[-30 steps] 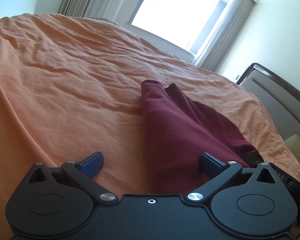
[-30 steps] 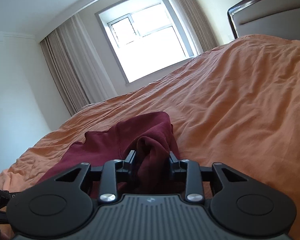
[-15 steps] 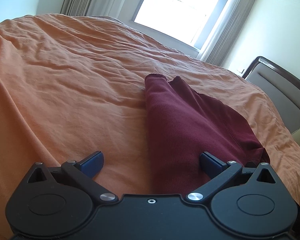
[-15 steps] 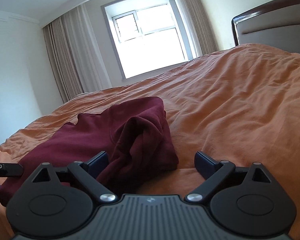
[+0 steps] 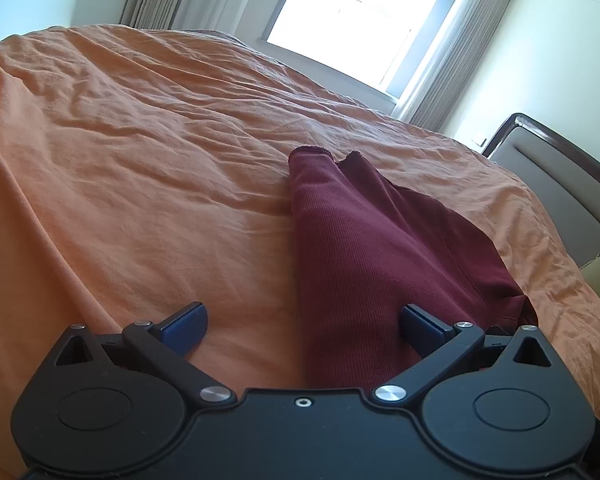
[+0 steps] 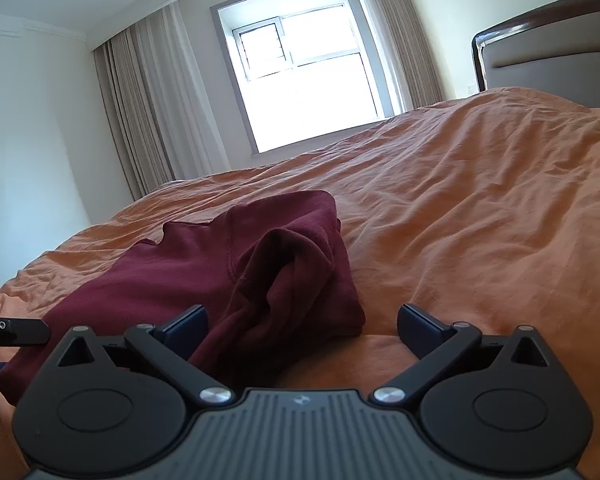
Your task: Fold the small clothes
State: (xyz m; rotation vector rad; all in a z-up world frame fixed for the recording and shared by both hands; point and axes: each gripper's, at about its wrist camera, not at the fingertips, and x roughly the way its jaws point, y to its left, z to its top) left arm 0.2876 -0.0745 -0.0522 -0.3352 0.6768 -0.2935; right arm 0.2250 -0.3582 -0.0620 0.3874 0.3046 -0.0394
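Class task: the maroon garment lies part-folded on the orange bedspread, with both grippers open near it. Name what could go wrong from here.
1. The bunched end of the maroon garment stands puffed up, not flat; it may flop open.
2. The right gripper, jaws opening, has cloth between its fingers and could snag it.
3. The wrinkled bedspread may keep the fold uneven.

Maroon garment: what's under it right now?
The maroon garment lies directly on the orange bedspread, which shows all around it. Its bunched end is folded over itself; whatever sits beneath those layers is covered and cannot be seen.
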